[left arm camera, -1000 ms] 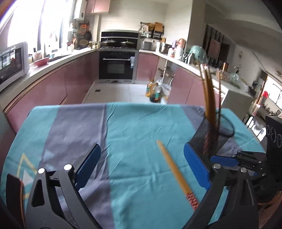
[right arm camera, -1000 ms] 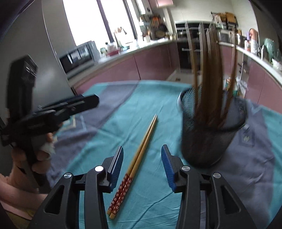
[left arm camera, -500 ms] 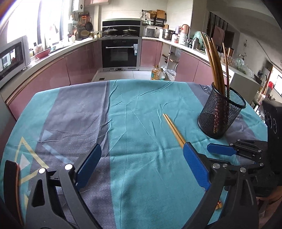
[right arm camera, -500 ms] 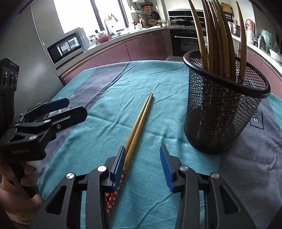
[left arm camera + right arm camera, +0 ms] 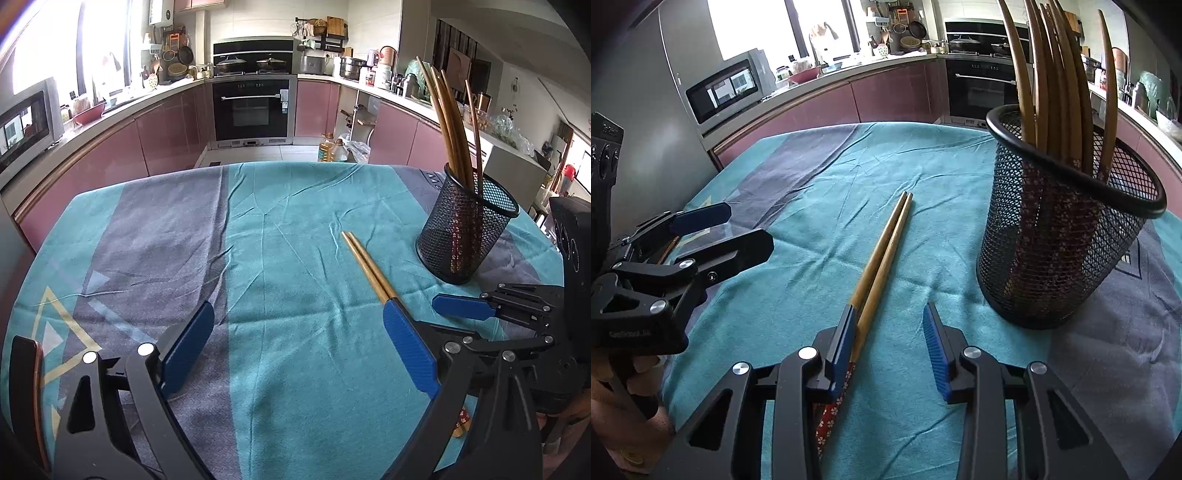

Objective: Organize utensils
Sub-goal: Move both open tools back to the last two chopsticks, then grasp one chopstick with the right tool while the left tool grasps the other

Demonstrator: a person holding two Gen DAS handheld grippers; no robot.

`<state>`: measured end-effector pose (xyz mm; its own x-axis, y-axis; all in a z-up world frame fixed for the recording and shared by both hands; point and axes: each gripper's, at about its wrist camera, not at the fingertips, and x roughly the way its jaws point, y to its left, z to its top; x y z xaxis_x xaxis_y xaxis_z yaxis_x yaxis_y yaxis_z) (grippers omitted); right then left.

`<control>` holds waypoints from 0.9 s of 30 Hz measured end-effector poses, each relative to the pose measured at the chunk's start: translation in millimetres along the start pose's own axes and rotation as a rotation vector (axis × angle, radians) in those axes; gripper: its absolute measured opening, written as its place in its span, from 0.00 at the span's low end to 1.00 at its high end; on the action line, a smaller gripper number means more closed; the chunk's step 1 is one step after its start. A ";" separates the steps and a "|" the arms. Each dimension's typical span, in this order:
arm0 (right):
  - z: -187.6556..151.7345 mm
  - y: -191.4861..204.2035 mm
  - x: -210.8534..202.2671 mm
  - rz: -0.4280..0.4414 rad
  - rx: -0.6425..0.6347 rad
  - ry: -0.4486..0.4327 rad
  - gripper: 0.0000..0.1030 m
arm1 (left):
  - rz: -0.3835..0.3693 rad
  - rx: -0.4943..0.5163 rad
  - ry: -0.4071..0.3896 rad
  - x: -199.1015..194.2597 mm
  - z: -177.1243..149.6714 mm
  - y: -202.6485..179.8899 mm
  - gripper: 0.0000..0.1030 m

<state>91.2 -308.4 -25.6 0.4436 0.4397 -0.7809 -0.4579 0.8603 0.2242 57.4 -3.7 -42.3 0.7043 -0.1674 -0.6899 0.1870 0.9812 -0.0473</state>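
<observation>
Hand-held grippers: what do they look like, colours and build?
Both match: the right hand-held gripper and left hand-held gripper have black plastic linkage arms with triangular cut-outs, silver rivet pins, and blue ribbed pads on the fingers. Small lettering marks the left body, unreadable. No cables show.

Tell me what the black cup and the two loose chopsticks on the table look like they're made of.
Black cup: looks like metal wire mesh with a matte black coating; the diamond lattice lets you see through to the sticks inside, under a smooth solid rim.
Loose chopsticks: probably wood or bamboo, a light brown shaft with a slight sheen; the handle ends carry a red flower pattern, paint or wrap, I can't tell which.
</observation>
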 end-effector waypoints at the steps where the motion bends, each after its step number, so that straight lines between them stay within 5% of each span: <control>1: 0.3 0.0 0.1 -0.003 -0.003 0.002 0.33 | -0.002 0.000 0.002 0.9 -0.3 0.8 0.88; 12: -1.4 -15.1 -4.3 -0.003 0.026 0.023 0.17 | -0.070 0.059 0.066 20.5 3.3 -16.9 0.78; 27: -9.1 -31.5 -12.8 -0.017 0.044 0.026 0.12 | -0.098 0.151 0.192 68.0 7.9 -53.4 0.46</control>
<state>92.9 -343.4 -28.0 0.4301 0.4188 -0.7997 -0.4160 0.8782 0.2361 100.8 -68.3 -81.0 0.5374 -0.2259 -0.8125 0.3580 0.9334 -0.0227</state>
